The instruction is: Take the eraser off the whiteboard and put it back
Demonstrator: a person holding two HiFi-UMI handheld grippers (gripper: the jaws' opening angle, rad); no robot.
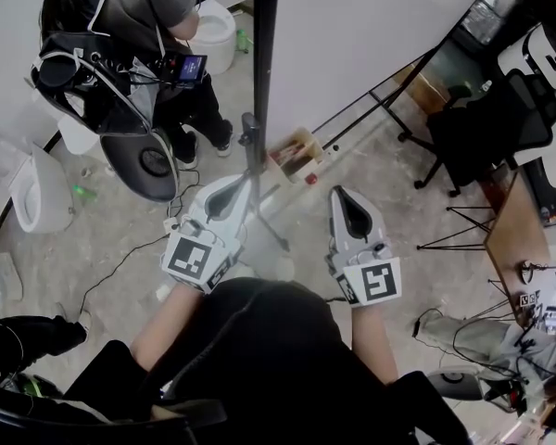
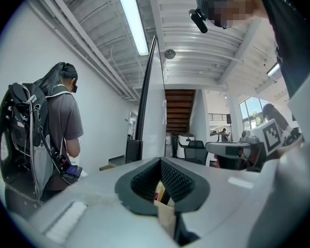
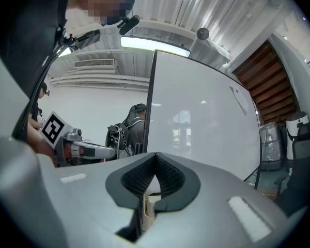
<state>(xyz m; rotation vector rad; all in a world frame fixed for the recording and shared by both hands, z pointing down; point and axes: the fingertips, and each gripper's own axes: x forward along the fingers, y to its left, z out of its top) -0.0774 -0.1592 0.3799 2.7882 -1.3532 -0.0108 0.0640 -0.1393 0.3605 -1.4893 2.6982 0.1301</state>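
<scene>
Head view: the left gripper (image 1: 233,188) and right gripper (image 1: 343,197) are held side by side, both pointing at the whiteboard (image 1: 352,35), which is seen from its top edge. Each gripper's cube bears a black-and-white square pattern with no letters. A wooden tray (image 1: 295,154) at the board's foot holds small things, one of them red. Whether the eraser is among them cannot be told.

Left gripper view: the jaws are pressed together with nothing between them. The board stands edge-on ahead, and a person (image 2: 62,118) with a backpack stands to its left holding a small screen (image 2: 72,170) too small to read. Stairs (image 2: 180,110) rise behind.

Right gripper view: the jaws are closed tight and empty, just in front of the board's white face. No eraser can be made out on it.
</scene>
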